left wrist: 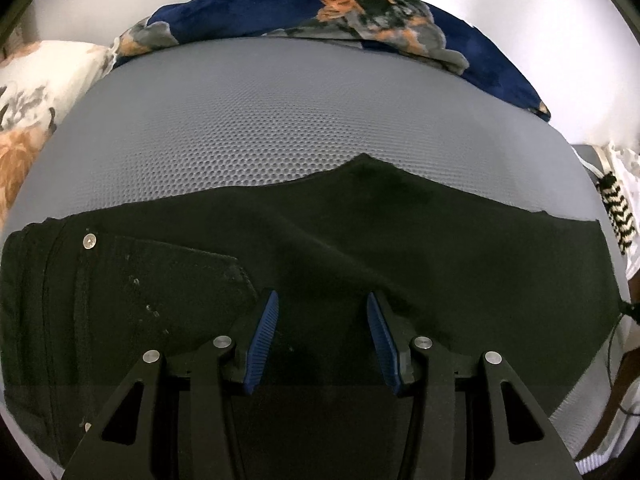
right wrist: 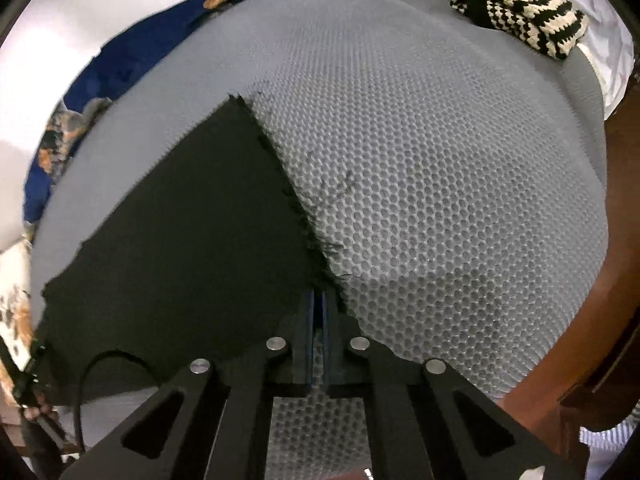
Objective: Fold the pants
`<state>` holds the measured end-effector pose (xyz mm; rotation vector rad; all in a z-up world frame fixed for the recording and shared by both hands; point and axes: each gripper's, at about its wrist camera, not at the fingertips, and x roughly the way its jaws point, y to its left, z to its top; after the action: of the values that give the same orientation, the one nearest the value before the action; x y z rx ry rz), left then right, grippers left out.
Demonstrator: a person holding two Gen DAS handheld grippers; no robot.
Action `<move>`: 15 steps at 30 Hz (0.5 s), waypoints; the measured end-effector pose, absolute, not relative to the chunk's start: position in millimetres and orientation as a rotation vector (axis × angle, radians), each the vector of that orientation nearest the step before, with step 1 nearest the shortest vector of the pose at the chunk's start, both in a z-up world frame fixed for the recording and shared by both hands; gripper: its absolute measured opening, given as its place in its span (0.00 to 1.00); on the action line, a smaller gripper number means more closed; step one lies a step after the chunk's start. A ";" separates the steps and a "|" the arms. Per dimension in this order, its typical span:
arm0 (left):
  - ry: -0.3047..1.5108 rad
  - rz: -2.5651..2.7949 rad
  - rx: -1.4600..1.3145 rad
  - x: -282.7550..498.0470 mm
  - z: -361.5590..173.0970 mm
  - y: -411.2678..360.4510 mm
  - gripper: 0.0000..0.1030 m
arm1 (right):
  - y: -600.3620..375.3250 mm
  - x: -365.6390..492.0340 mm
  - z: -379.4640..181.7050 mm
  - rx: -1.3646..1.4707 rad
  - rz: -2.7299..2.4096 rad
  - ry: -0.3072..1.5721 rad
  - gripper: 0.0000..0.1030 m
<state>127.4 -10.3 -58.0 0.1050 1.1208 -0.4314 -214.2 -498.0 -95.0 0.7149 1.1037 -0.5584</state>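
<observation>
Black pants lie flat on a grey mesh mattress, waistband and a metal rivet at the left, frayed hem at the right. My left gripper is open, its blue pads just above the middle of the pants. In the right wrist view my right gripper is shut on the frayed hem corner of the pants, low against the mattress.
A blue patterned blanket lies along the far edge of the mattress. A floral pillow sits at the left. A black-and-cream knitted item lies at the mattress's far right corner. A brown wooden bed frame borders the right.
</observation>
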 end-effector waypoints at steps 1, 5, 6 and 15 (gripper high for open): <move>1.121 -0.428 0.107 129.4 -60.4 -10.4 0.46 | -496.8 -212.9 -94.4 0.706 -0.567 1.107 0.02; 1.122 -0.428 0.110 133.3 -60.8 -11.8 0.46 | -490.8 -201.9 -83.8 0.648 -0.603 1.165 0.14; 1.123 -0.432 0.104 133.4 -60.1 -10.5 0.46 | -488.5 -197.8 -77.3 0.624 -0.619 1.166 0.19; 1.109 -0.410 0.078 128.3 -45.2 34.7 0.46 | -398.5 -63.8 -16.9 0.402 -0.217 1.090 0.30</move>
<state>128.3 34.7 -45.2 0.0785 1.1089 -0.4102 -63.8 -398.5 -16.9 0.4016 1.0900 -0.2174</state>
